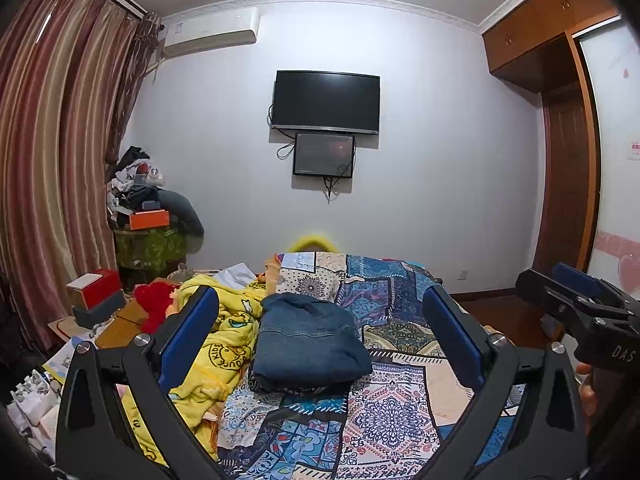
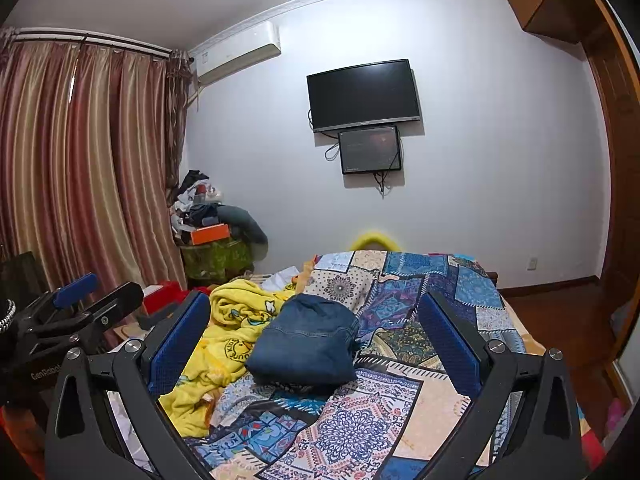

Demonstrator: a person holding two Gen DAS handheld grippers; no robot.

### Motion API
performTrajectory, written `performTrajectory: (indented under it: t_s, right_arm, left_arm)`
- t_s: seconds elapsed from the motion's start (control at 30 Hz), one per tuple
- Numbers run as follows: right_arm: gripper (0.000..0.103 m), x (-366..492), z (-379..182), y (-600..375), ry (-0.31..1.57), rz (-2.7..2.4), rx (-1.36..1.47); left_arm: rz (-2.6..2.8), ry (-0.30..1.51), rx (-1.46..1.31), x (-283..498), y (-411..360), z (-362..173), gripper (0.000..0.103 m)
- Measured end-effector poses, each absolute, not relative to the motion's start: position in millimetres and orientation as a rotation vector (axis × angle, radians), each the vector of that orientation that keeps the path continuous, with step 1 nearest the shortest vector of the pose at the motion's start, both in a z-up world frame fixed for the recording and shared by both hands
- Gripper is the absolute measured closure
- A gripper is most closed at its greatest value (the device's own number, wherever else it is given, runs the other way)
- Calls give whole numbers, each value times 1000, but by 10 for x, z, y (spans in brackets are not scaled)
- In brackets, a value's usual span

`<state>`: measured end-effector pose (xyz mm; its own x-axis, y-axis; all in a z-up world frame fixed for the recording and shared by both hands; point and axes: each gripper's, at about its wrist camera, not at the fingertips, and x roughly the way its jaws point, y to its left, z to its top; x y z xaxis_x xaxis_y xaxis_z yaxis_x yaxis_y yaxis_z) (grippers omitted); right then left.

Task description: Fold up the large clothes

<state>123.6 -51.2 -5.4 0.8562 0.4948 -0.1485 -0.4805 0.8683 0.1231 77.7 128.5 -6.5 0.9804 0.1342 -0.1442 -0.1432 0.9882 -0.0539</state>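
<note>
A folded blue denim garment lies in a compact bundle on the patchwork bedspread; it also shows in the right wrist view. My left gripper is open and empty, held above the bed with the denim between and beyond its blue pads. My right gripper is open and empty, likewise raised over the bed short of the denim. The right gripper shows at the right edge of the left wrist view, and the left gripper at the left of the right wrist view.
A crumpled yellow blanket lies left of the denim, also seen in the right wrist view. Boxes and clutter sit left of the bed beside striped curtains. A television hangs on the far wall. A wooden wardrobe stands at right.
</note>
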Motion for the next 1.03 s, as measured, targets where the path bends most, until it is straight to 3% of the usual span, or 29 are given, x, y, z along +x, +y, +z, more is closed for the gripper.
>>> performTrajectory:
  t_s: [1.03]
  right_arm:
    - [0, 1287, -133, -395, 219, 526, 65]
  left_arm:
    - [77, 180, -100, 842, 1385, -161, 1]
